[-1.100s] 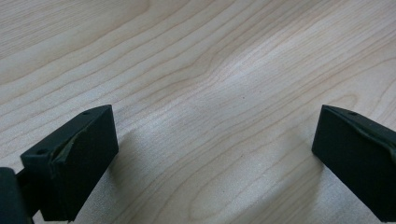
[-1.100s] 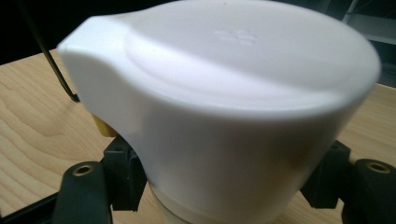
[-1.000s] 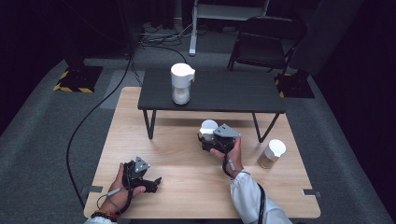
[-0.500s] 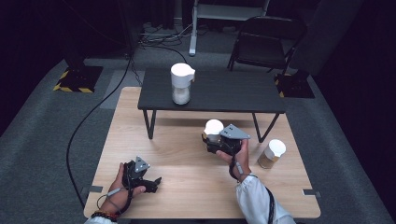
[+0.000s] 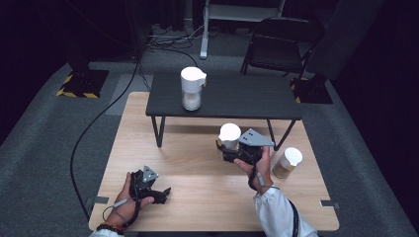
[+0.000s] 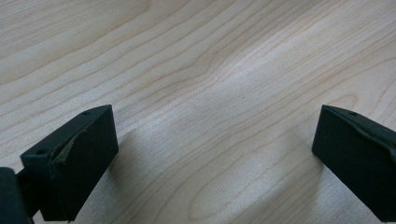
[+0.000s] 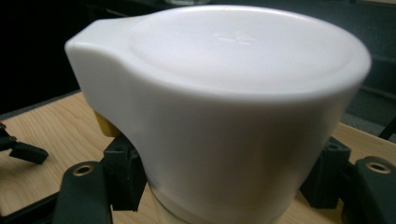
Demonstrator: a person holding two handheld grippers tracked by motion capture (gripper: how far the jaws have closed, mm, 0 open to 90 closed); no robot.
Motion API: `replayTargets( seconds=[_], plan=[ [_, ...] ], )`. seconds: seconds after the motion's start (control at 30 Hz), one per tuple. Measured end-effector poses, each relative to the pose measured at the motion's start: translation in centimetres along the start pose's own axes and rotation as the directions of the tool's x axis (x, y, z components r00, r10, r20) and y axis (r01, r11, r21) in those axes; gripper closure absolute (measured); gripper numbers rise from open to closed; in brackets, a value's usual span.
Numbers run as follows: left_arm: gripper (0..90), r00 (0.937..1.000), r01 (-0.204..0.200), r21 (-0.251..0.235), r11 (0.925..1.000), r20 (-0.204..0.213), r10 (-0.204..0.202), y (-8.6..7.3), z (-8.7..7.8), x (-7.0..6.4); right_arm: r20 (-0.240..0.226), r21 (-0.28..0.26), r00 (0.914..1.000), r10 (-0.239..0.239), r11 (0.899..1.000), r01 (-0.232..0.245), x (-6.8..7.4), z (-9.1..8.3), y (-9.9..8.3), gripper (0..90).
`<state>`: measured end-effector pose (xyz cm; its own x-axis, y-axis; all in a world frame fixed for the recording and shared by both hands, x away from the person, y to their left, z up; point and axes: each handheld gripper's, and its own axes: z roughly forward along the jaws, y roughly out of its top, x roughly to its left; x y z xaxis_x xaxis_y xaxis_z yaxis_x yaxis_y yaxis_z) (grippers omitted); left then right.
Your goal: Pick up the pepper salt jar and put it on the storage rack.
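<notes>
Your right tongs (image 5: 228, 148) grasp a white-lidded jar (image 5: 230, 134), lifted above the wooden bench (image 5: 197, 148); yellowish contents show under its lid. Your left tongs (image 5: 157, 193) rest released on the bench. Another lidded jar (image 5: 287, 162) stands right; a third (image 5: 191, 89) sits on the dark side table (image 5: 247, 96).

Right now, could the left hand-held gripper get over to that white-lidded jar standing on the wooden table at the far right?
Probably not easily. The left hand-held gripper rests open at the near left, while the jar stands beyond the right hand-held gripper, which holds another white-lidded jar and sits in the path.
</notes>
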<state>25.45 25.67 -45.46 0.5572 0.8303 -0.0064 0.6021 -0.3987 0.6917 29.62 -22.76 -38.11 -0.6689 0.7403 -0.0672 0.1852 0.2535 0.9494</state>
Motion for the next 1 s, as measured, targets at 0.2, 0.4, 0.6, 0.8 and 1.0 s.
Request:
replayTargets(
  seconds=[0.2, 0.4, 0.6, 0.8, 1.0],
  plan=[
    [0.1, 1.0000, 0.000, 0.000, 1.0000, 0.000, 0.000, 0.0, 0.0, 0.0, 0.001, -0.008, 1.0000, 0.005, 1.000, -0.005, 0.1, -1.0, 1.4, 30.0],
    [0.1, 1.0000, 0.000, 0.000, 1.0000, 0.000, 0.000, 0.0, 0.0, 0.0, 0.007, -0.014, 0.9999, 0.013, 1.000, -0.013, 0.1, -1.8, 2.7, 30.0],
    [0.1, 1.0000, 0.000, 0.000, 1.0000, 0.000, 0.000, 0.0, 0.0, 0.0, 0.028, -0.033, 0.9996, 0.011, 0.999, -0.010, 0.4, -2.7, 4.2, 30.0],
    [0.1, 1.0000, 0.000, 0.000, 1.0000, 0.000, 0.000, 0.0, 0.0, 0.0, 0.046, -0.046, 0.9989, 0.010, 0.999, -0.008, 0.4, -3.4, 6.0, 30.0],
    [0.1, 1.0000, 0.000, 0.000, 1.0000, 0.000, 0.000, 0.0, 0.0, 0.0, 0.057, -0.061, 0.9983, 0.017, 0.998, -0.013, 0.2, -3.6, 7.3, 30.0]
  ],
)
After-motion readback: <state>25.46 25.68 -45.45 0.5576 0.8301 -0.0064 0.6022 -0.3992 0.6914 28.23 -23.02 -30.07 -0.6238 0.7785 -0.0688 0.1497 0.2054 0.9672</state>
